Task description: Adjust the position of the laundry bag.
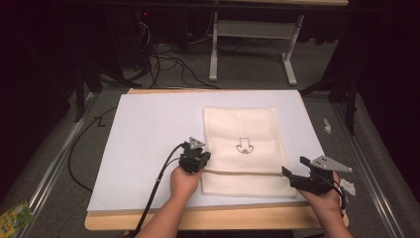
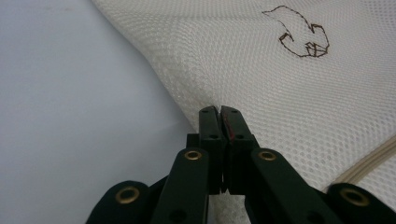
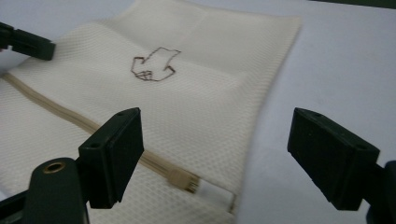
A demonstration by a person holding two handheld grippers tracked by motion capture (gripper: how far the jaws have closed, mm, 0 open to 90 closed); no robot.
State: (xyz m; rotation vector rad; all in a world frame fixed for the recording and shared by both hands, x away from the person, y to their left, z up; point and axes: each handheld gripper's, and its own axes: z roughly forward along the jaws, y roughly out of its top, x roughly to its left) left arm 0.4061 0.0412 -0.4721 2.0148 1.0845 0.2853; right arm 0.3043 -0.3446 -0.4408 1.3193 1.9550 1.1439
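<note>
A cream mesh bag (image 1: 241,129) lies flat on a white sheet (image 1: 148,139). It has a brown stitched logo (image 1: 243,147) and a beige zipper (image 1: 242,172) across its near part. My left gripper (image 1: 203,161) sits at the bag's left edge, just above the zipper line. In the left gripper view its jaws (image 2: 219,114) are shut, with the bag's edge (image 2: 280,93) pinched at their tips. My right gripper (image 1: 293,167) hovers open by the bag's near right corner. In the right gripper view its jaws (image 3: 233,158) stand wide apart around the zipper's end (image 3: 184,179), touching nothing.
The white sheet covers a wooden table whose front edge (image 1: 223,218) shows below it. Cables (image 1: 163,59) and a grey table frame (image 1: 214,54) are on the floor beyond. A green packet (image 1: 12,218) lies at the near left, and white scraps (image 1: 327,125) at the right.
</note>
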